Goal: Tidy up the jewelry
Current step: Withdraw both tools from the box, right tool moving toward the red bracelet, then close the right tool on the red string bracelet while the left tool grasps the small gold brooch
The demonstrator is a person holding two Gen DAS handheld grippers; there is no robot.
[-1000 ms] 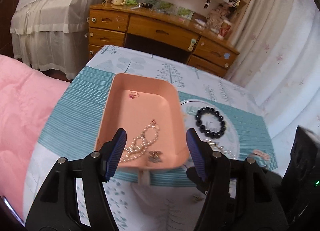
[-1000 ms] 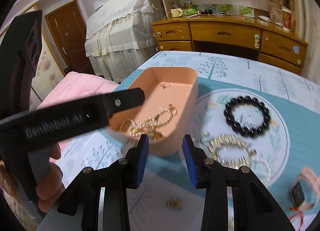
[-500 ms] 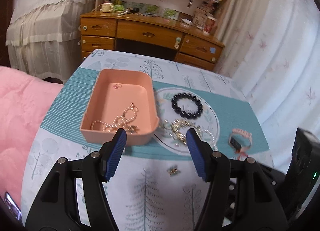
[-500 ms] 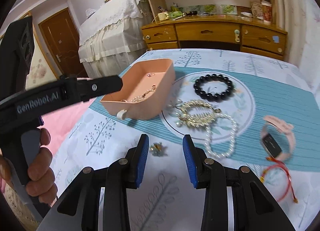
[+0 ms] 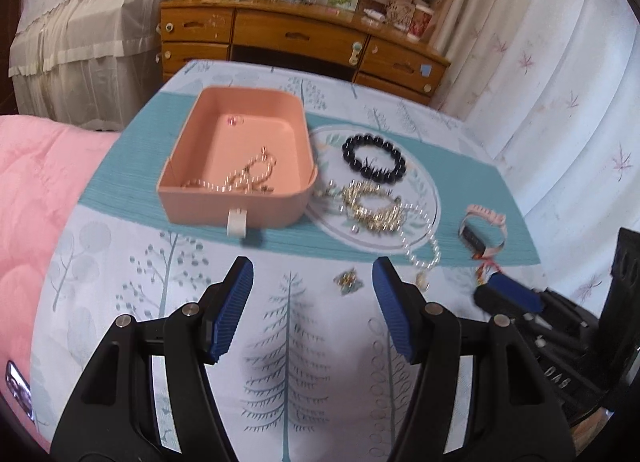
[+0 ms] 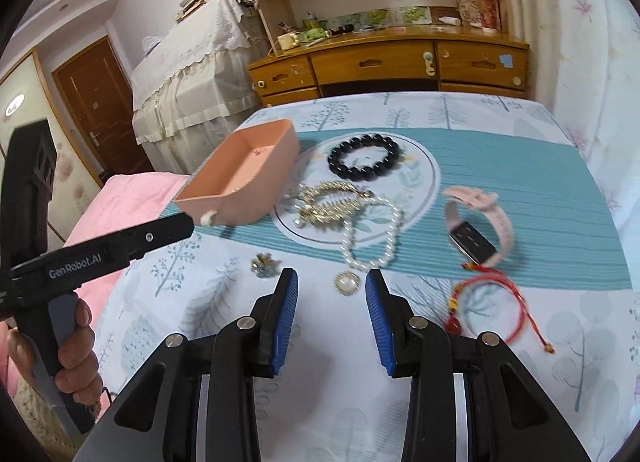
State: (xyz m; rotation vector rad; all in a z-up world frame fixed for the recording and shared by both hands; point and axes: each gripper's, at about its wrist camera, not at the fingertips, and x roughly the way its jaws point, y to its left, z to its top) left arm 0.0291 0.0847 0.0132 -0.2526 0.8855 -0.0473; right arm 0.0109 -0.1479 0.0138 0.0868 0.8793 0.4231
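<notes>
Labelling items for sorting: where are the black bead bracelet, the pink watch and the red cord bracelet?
black bead bracelet [image 6: 363,161], right wrist view, on its beads.
pink watch [image 6: 472,239], right wrist view, dark face.
red cord bracelet [image 6: 517,289], right wrist view, cord loop.

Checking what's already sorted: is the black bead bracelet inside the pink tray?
No, the black bead bracelet lies on the cloth beside the pink tray.

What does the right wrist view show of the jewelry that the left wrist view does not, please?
Only the right wrist view shows the whole red cord bracelet and the hand holding the left gripper. Only the left wrist view shows the chains lying inside the pink tray. Both show the tray, black bead bracelet, pearl necklace, pink watch and small brooch.
</notes>
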